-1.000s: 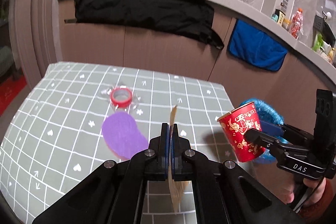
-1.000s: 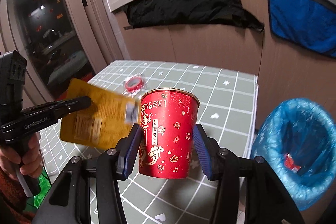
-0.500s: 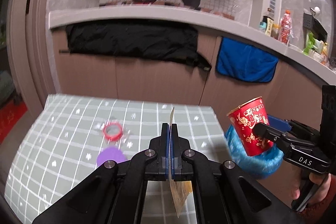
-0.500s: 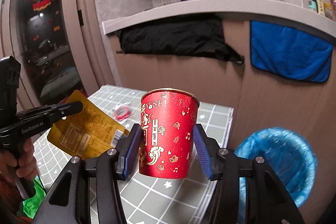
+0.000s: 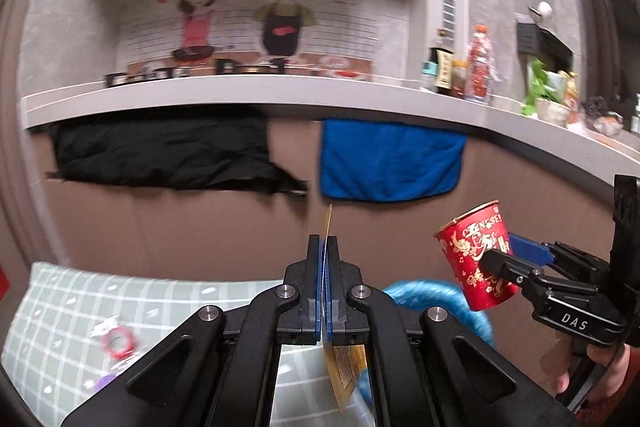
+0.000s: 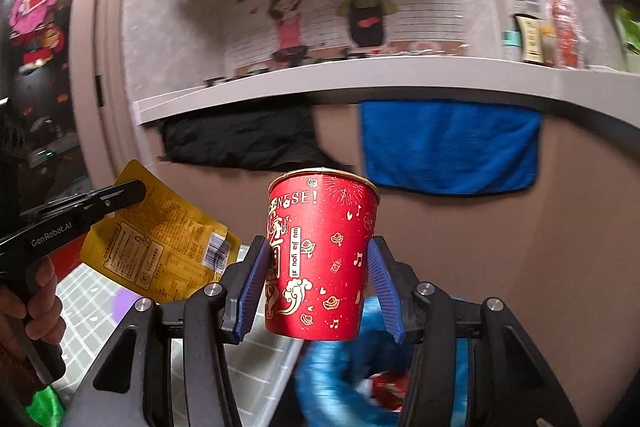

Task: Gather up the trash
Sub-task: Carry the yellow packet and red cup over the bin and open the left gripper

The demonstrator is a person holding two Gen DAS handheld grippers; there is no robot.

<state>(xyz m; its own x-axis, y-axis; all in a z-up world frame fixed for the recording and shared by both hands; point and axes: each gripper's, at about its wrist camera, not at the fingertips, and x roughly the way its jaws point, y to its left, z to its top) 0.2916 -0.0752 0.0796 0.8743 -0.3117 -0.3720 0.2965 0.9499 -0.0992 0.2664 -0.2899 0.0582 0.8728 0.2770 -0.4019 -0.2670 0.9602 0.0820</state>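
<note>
Red paper cup point(image 6: 322, 259): I hold it upright between the blue pads of my right gripper point(image 6: 320, 277), which presses on both its sides; gold print and a white label face the lens. In the left wrist view the same cup point(image 5: 476, 259) hangs tilted in the air at the right, above the bin.

Yellow packet point(image 6: 160, 247): a flat foil wrapper with a barcode, pinched at its top corner by my left gripper point(image 5: 324, 283), whose jaws are pressed together on it. From that gripper's own camera I see the packet point(image 5: 344, 367) edge-on, a thin strip rising above the pads and its printed end hanging below.

Bin point(image 5: 440, 299): lined with a blue bag, standing beside the table's right end, below both grippers. In the right wrist view its blurred blue liner point(image 6: 344, 367) shows under the cup, with something red inside that I cannot identify.

Table point(image 5: 80, 307): covered in a grey-green checked cloth. A red tape roll point(image 5: 116, 341) lies on it at the lower left, with a purple shape point(image 5: 106, 381) just in front.

Hands: a person's hand point(image 6: 28, 303) grips the left tool's handle; fingers point(image 5: 576, 375) wrap the right one's.

Backdrop: a black cloth point(image 5: 160, 151) and a blue towel point(image 5: 388, 159) hang under a white counter point(image 5: 280, 91) carrying bottles.
</note>
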